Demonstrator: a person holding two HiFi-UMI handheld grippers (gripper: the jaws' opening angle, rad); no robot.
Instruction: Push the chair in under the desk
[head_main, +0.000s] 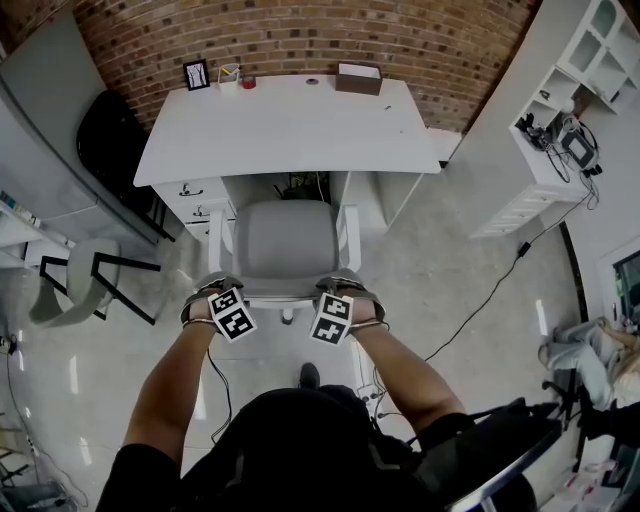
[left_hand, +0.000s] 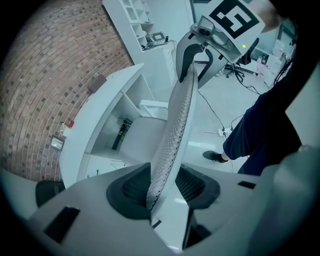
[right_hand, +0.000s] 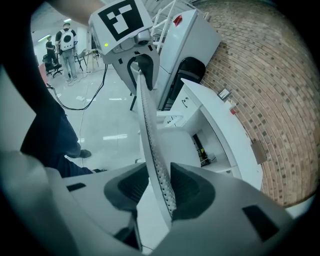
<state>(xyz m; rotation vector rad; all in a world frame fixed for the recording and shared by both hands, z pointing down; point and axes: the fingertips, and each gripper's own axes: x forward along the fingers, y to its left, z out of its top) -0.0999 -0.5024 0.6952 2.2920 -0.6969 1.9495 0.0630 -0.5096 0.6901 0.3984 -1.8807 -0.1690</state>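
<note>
the left claw (left_hand: 162, 186) is clamping the top edge of the chair backrest (left_hand: 176, 122) between its pads. the right claw (right_hand: 161, 187) is gripping it alongside. ahead of both claws, the chair seat (head_main: 288, 240) is standing at the desk (head_main: 290, 125) opening.

Straight ahead of both pairs of jaws stands the white desk (head_main: 290, 130). On its far edge, left of the jaws, sit a small picture frame (head_main: 197, 74), a clear cup (head_main: 229, 76) and a red item (head_main: 248, 82); to the right sits a brown box (head_main: 359, 78). The glossy pale floor (head_main: 470, 230) beneath the jaws carries the chair (head_main: 285, 240) and, to the right of them, a black cable (head_main: 480, 303).
</note>
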